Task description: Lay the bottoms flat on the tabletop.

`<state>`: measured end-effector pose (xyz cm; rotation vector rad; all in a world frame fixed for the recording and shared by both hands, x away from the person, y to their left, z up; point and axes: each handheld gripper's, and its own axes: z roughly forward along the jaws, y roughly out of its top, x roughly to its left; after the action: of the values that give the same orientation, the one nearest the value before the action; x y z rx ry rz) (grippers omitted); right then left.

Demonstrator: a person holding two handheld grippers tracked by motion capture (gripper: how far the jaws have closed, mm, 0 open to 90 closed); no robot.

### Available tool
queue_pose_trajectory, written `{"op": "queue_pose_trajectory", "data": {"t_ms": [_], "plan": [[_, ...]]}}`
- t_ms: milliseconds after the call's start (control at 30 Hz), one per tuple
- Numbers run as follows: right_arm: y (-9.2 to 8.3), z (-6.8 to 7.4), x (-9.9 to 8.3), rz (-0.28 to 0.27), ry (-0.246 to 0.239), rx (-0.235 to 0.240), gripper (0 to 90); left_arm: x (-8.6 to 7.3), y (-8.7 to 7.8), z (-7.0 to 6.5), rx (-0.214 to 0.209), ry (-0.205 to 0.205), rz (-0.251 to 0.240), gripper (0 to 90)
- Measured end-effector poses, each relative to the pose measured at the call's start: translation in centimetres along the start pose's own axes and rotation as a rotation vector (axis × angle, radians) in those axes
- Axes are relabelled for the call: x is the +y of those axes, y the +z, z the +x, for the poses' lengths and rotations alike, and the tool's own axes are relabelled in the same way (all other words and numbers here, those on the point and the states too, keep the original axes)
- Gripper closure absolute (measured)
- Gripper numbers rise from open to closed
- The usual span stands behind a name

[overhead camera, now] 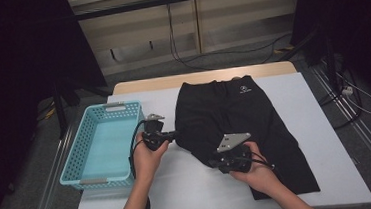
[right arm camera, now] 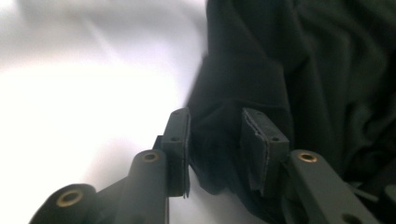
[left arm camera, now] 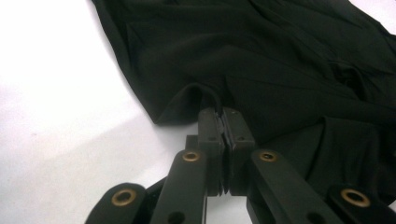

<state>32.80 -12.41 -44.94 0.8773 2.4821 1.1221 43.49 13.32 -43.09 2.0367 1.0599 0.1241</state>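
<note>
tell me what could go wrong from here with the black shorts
The left gripper pinches only a thin bit of the shorts' edge, so a pull may slip it free. The right gripper stands open around a fold, not pressing, so that side could stay behind. The basket sits close beside the left hand and might get knocked.

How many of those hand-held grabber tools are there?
2. The left gripper is beside the basket, pinching the black garment's edge. The right gripper is at the garment's near side, jaws apart around a fold.
</note>
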Motion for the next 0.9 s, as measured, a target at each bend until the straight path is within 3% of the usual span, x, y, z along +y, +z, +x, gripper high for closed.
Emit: {"op": "queue_pose_trajectory", "data": {"t_ms": [133,267,400,533,633,733,800,900], "plan": [[1.1,-0.2,-0.4,0.035,-0.016,-0.024,65.4,0.0,-0.1,0.0,-0.005,-0.004,-0.011,87.6],[1.0,-0.7,-0.5,0.030,-0.009,-0.029,82.6,0.3,-0.2,-0.6,-0.010,0.010,-0.027,87.9],[0.1,-0.5,-0.3,0.021,-0.009,0.015,84.3,0.5,-0.6,-0.7,-0.007,0.015,-0.038,88.1],[-1.9,-0.1,0.0,-0.038,0.002,0.050,84.3,0.4,-0.8,-0.1,0.005,0.004,-0.037,88.3],[-3.6,-0.7,0.0,-0.091,0.037,0.054,83.9,0.2,-0.6,0.1,0.019,0.004,-0.022,88.4],[-4.8,-2.2,-0.5,-0.131,0.096,0.019,84.1,0.0,0.0,0.1,0.033,0.011,-0.001,88.4],[-5.1,-3.4,-1.1,-0.139,0.152,0.015,84.2,-0.1,0.4,0.0,0.040,0.007,-0.001,88.4],[-5.1,-4.4,-1.9,-0.118,0.169,-0.022,84.0,-0.3,0.9,0.0,0.050,0.029,0.004,86.0]]}}
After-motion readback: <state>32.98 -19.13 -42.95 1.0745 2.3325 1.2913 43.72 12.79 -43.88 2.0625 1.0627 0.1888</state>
